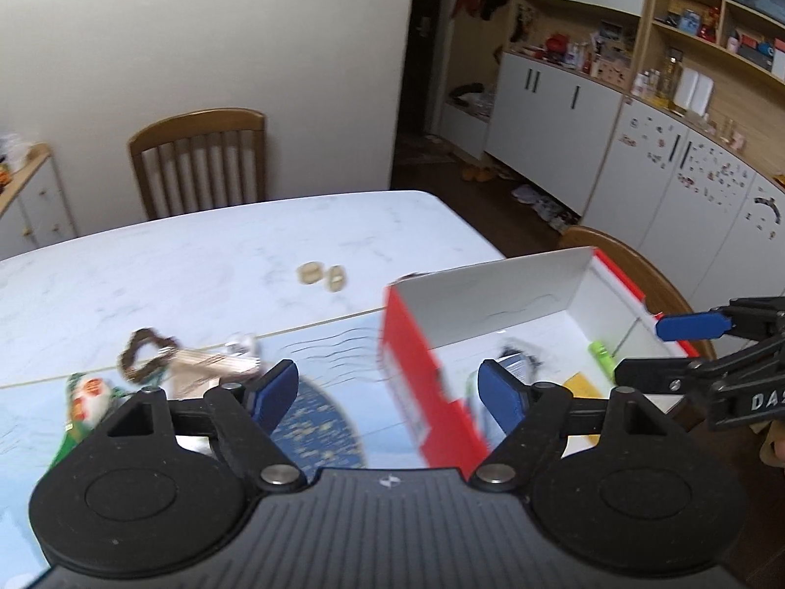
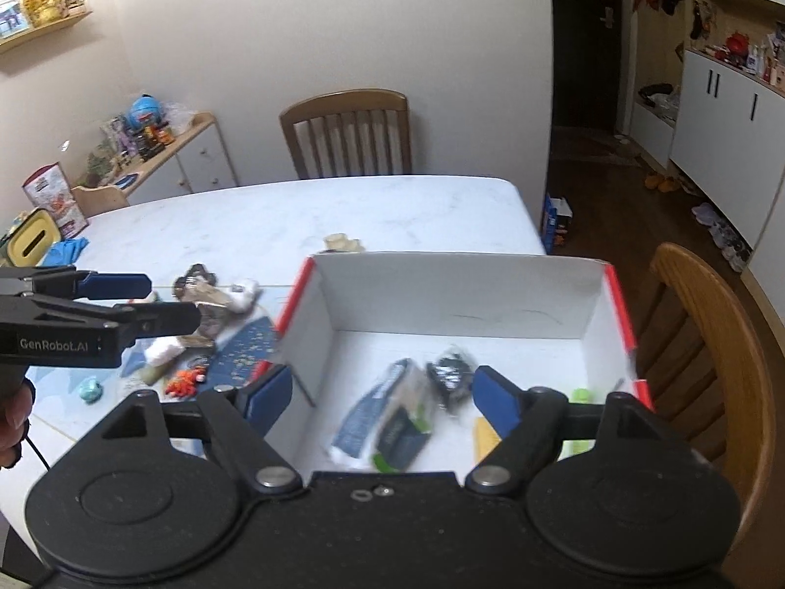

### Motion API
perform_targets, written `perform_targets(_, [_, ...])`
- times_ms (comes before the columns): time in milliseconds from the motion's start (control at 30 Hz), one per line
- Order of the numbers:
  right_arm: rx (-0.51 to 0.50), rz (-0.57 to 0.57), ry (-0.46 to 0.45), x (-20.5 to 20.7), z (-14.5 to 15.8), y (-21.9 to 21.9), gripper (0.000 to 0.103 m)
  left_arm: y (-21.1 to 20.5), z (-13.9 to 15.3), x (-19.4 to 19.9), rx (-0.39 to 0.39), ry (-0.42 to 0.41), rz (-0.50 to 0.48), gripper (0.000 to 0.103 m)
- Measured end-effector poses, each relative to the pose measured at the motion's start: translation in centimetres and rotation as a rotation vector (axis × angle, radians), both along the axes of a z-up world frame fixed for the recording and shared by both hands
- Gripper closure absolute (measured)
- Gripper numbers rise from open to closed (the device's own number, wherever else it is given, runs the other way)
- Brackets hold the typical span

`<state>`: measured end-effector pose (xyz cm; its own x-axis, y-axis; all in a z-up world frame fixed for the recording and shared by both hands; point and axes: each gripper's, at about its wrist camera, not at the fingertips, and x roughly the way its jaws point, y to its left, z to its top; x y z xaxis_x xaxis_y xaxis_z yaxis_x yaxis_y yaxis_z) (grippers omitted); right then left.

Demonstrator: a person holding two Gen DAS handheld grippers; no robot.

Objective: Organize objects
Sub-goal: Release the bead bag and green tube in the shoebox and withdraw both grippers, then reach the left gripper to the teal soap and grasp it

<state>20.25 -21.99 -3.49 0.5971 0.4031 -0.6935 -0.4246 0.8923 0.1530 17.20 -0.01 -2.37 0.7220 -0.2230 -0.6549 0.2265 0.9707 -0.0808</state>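
Observation:
A red cardboard box (image 2: 456, 289) with a white inside stands open on the table's right part. In it lie a blue-and-white packet (image 2: 378, 422), a black object (image 2: 449, 378), a green item (image 2: 581, 395) and a yellow piece (image 2: 485, 437). My right gripper (image 2: 380, 392) hovers open above the box's near side, with nothing between its pads. My left gripper (image 1: 387, 388) is open too, above the box's left wall (image 1: 407, 358), empty. Left of the box lie loose things: a brown ring (image 1: 144, 353), a green-white packet (image 1: 83, 402), a red toy (image 2: 184, 380).
Two small wooden rings (image 1: 321, 276) lie further out on the white marble table (image 1: 196, 255). A blue mat (image 1: 319, 427) lies under the loose things. Wooden chairs stand at the far side (image 2: 348, 132) and at the right (image 2: 706, 343). A yellow-lidded box (image 2: 32, 243) sits at the far left.

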Motion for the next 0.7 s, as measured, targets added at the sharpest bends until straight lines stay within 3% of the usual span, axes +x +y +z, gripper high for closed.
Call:
perform_targets(267, [0.036, 0.061, -0.011, -1.5, 0.3, 4.7, 0.009, 6.3, -0.8, -2.3, -0.021, 0.011, 0.058, 0.02])
perform_targets(467, [0.044, 0.106, 0.0, -2.4, 0.0, 8.9, 0.008, 10.5, -1.4, -3.5, -0.038, 0.019, 0.072, 0.018])
perform_targets(533, [0.04, 0.112, 0.006, -2.7, -0.2, 10.2, 0.008, 11.8, -1.8, -3.8, -0.037, 0.025, 0.079, 0.014])
perform_targets(600, [0.034, 0.116, 0.015, -2.8, -0.6, 11.4, 0.008, 13.2, -2.3, -4.1, -0.036, 0.031, 0.093, 0.003])
perform_targets(700, [0.022, 0.121, 0.029, -3.0, -1.3, 13.1, 0.008, 15.4, -3.0, -4.6, -0.04, 0.03, 0.1, 0.001])
